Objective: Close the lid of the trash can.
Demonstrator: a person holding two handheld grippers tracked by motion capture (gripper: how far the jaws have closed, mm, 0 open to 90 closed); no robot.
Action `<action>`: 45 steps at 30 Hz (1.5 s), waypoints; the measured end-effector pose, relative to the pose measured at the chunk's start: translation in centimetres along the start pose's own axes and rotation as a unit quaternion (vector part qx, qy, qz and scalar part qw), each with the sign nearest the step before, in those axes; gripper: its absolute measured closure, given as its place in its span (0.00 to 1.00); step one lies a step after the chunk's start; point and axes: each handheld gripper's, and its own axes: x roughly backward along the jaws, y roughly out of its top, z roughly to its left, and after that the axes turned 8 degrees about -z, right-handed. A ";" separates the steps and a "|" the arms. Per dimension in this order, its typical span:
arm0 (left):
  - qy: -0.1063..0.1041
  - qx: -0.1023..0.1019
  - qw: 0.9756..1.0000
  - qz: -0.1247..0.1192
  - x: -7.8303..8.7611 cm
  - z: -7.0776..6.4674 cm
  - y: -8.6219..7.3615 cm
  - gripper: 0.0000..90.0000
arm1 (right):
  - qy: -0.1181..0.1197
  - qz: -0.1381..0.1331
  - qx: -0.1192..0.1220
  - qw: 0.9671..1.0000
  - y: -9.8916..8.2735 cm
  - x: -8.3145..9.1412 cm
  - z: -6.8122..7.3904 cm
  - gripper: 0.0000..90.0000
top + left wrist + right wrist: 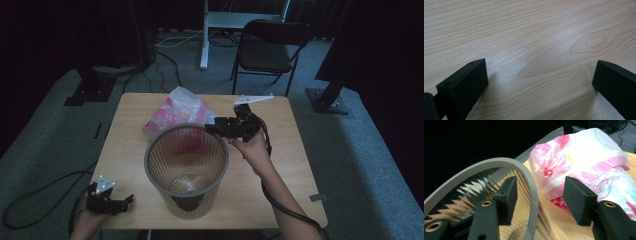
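Straddling the grey rim of the clear ribbed bin (529,185), the right hand-held gripper (539,195) is showing, in its own view, one jaw inside the wall and one outside, both standing off the rim, so nothing is being gripped. That view is also showing the pink-and-white plastic bag (584,152) lying just behind the bin on the counter (564,225). The high view is giving what the close one cannot: the bin (186,170) is standing upright mid-counter with no loose item visible inside, and the right hand (252,147) is reaching in from the side at rim height. The left hand-held gripper (107,200) is resting at the counter's near left corner, well apart from the bin, its jaws spread wide over bare wood (536,37).
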 end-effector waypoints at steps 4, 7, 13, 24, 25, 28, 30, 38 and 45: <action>0.001 0.000 1.000 0.000 0.0 0.0 0.0 0.00 | -0.016 -0.004 0.004 1.000 0.0 0.1 0.3 0.26; 0.001 0.001 1.000 0.000 0.0 0.0 0.0 0.00 | -0.008 0.005 0.011 1.000 -0.1 0.0 0.5 0.14; 0.001 0.001 1.000 0.000 0.0 0.0 0.0 0.00 | -0.030 0.003 0.027 0.999 -0.3 0.2 0.9 0.14; 0.001 0.001 1.000 0.000 0.0 0.0 0.0 0.00 | -0.040 -0.024 0.028 0.999 -1.0 1.7 0.6 0.14; 0.001 0.001 1.000 0.000 0.0 0.0 0.0 0.00 | -0.040 -0.026 0.028 0.998 -1.1 1.9 0.5 0.14; 0.001 0.001 1.000 0.000 0.0 0.0 0.0 0.00 | -0.045 -0.036 0.027 0.998 -1.4 2.4 0.3 0.14; 0.001 0.001 1.000 0.000 0.0 0.0 0.0 0.00 | -0.048 -0.040 0.024 0.998 -1.6 2.8 0.1 0.14; 0.001 0.001 1.000 0.000 0.0 0.0 0.0 0.00 | -0.065 -0.050 0.013 0.997 -2.6 4.0 -0.8 0.14; 0.001 0.001 1.000 0.000 0.0 0.0 0.0 0.00 | -0.078 -0.056 0.010 0.995 -3.5 5.1 -1.3 0.14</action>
